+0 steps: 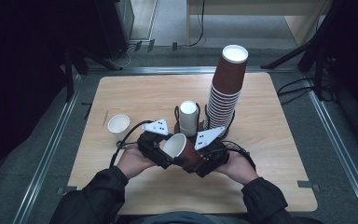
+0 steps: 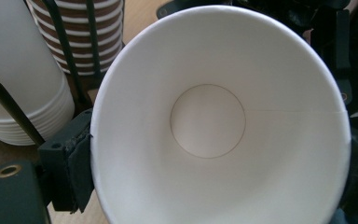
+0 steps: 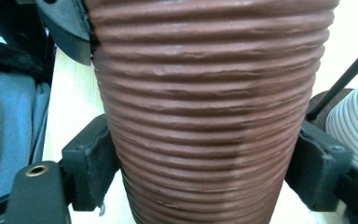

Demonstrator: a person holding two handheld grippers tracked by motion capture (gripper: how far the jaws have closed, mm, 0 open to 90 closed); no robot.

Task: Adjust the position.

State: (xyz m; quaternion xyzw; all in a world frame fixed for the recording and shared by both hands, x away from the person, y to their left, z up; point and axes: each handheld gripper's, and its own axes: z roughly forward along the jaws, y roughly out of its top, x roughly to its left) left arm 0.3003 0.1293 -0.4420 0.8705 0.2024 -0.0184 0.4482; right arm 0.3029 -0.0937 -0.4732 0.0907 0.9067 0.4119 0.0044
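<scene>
**Brown cup held by both grippers, mid-table – not yet placed**

You've got one ribbed brown cup [image 1: 182, 150] lifted off the table [image 1: 270, 186], tilted on its side w/ the white mouth facing up-left toward the high cam. Left gripper [image 1: 161, 151] is clenched on the rim end: in the left gripper view its pads sit against either side of the rim and you look straight down the white inside. Right gripper [image 1: 205, 161] is clamped on the ribbed body, a pad on each side in the right gripper view.

Progress, as I judge it: cup is out and in hand, looks like one pulled from the tall brown stack [image 1: 224, 93] in the wire holder [image 1: 205, 116]. Whether a 2nd cup is nested inside, can't tell. One small white cup [image 1: 118, 124] stands alone at the left, well apart. Left to do: set this one down.

Room: holder w/ the short white stack [image 1: 188, 117] is just beyond the grippers, so don't push fwd. Tall stack leans right and is top-heavy; keep clear. Open tabletop at front-left and right, edges well off.
</scene>
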